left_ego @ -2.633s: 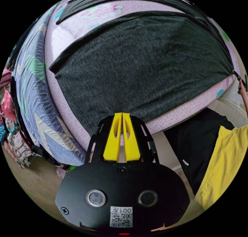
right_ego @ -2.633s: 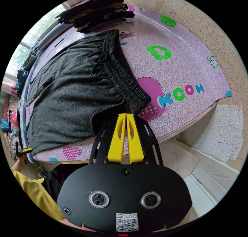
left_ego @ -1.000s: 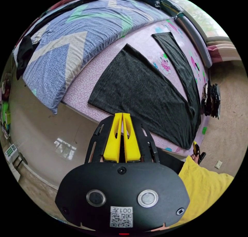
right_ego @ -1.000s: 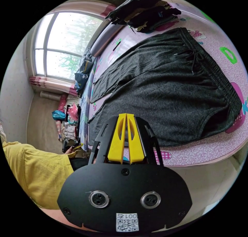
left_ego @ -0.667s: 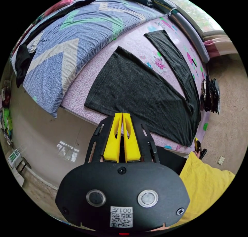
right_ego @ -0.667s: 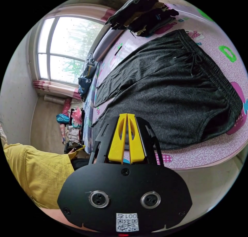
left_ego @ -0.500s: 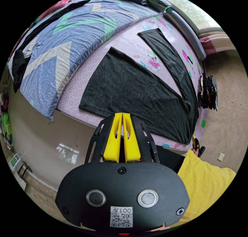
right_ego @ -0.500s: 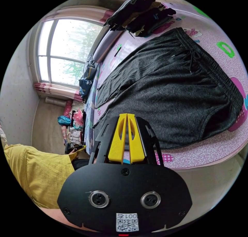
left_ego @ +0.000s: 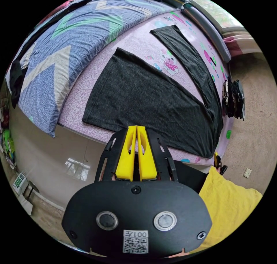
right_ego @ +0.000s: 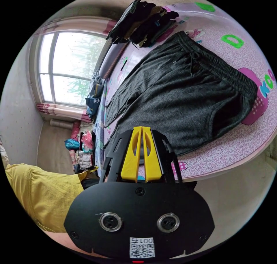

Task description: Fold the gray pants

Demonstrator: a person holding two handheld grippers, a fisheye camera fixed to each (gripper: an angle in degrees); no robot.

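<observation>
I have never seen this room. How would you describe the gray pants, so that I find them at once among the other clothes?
Look at the pink printed mat spread along the near side of the bed. The gray pants lie flat on it, legs spread apart in a V. Unlike the stack of dark folded clothes at the mat's far edge, they are unfolded, with an elastic waistband and drawstring.

Soft, even daylight enters from the window (right_ego: pixel 67 71), whose panes are overexposed to near white in the right gripper view; shadows across the scene are faint and diffuse. A pale reflection of the window shows as glare on the glossy floor (left_ego: pixel 75 169) in the left gripper view. Both views are sharp at the centre, with strong fisheye bending toward a black circular border.
</observation>
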